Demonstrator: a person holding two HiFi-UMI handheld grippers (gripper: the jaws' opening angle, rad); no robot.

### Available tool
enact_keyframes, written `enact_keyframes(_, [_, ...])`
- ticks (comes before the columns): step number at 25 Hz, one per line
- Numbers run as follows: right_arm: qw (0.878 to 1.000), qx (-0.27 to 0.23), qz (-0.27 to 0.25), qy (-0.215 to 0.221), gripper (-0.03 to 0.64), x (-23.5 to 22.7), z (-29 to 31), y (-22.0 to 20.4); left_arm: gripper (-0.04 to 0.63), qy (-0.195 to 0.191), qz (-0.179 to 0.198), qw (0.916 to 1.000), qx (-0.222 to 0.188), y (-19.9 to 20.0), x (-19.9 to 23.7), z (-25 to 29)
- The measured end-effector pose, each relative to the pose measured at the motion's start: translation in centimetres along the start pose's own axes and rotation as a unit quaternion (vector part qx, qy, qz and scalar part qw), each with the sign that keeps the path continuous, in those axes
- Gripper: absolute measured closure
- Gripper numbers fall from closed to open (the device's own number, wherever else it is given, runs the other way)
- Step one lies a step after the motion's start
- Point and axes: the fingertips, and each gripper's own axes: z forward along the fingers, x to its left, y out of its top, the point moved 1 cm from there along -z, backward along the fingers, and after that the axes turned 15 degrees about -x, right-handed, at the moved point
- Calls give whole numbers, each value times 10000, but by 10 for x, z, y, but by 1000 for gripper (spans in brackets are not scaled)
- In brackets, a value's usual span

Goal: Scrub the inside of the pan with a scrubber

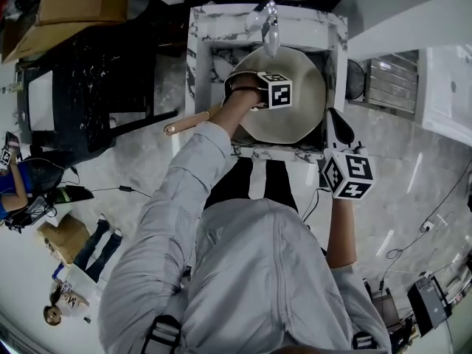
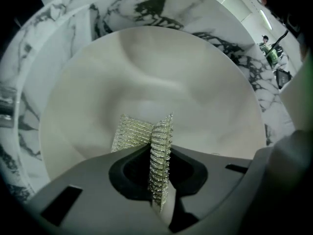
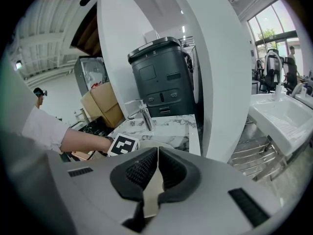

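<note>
A pale cream pan (image 1: pixel 295 102) sits in the marble sink (image 1: pixel 198 32), its wooden handle (image 1: pixel 188 122) sticking out to the left. My left gripper (image 1: pixel 267 87) hangs over the pan's left inside, shut on a silvery mesh scrubber (image 2: pixel 155 153) that stands up between the jaws just above the pan's floor (image 2: pixel 156 82). My right gripper (image 1: pixel 338 127) is held off the sink's front right corner, shut with nothing between its jaws. In the right gripper view the pan's rim (image 3: pixel 154 144) shows just past the jaws, beside the left gripper's marker cube (image 3: pixel 122 145).
A chrome faucet (image 1: pixel 268 24) rises at the sink's back, its spout over the pan. A dark bin (image 3: pixel 164 77) and a white pillar (image 3: pixel 220 67) stand behind. Cardboard boxes (image 1: pixel 66 9) and a black table (image 1: pixel 96 80) are to the left. Cables (image 1: pixel 122 189) lie on the floor.
</note>
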Motion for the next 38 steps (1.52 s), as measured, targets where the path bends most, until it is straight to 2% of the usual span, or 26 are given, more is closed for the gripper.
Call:
enact_keyframes(2, [10000,16,-5,-8,578,-3,-1,-1,529,407,45,9990,-157,7,15,2])
enact_keyframes(5, [10000,27,-13,-43,578,-10,-4,-1,529,815,155,9956,-428,21,27,6])
enact_keyframes(7, [10000,35,-10,-77,578,-16,-6,0,528,941,264,9933,-610,32,28,9])
enact_keyframes(10, [9999,43,5,-112,578,-24,-8,0,528,851,319,9921,-867,47,24,13])
enact_keyframes(16, [9999,66,40,-137,578,-31,-9,-3,526,138,439,9915,-1215,70,-6,19])
enact_keyframes(21, [9998,88,63,-148,578,-30,-11,-6,526,-686,202,9923,-1016,71,-44,21])
enact_keyframes(25, [9998,112,55,-165,578,-26,-16,-9,526,-1364,98,9861,-944,71,-76,21])
enact_keyframes(28, [9997,101,60,-208,578,-23,-21,-10,526,-1734,-177,9806,-896,68,-92,24])
enact_keyframes(30, [9997,92,75,-235,578,-21,-26,-12,526,-2020,-484,9732,-986,69,-103,26])
enact_keyframes(32, [9996,82,81,-255,578,-18,-31,-15,528,-2311,-976,9600,-1242,74,-111,25])
enact_keyframes(35, [9994,77,102,-313,578,-16,-38,-17,527,-2786,-1665,9306,-1690,88,-121,14])
enact_keyframes(38, [9993,60,129,-360,578,-11,-43,-19,528,-3187,-1994,9032,-2072,102,-130,-1])
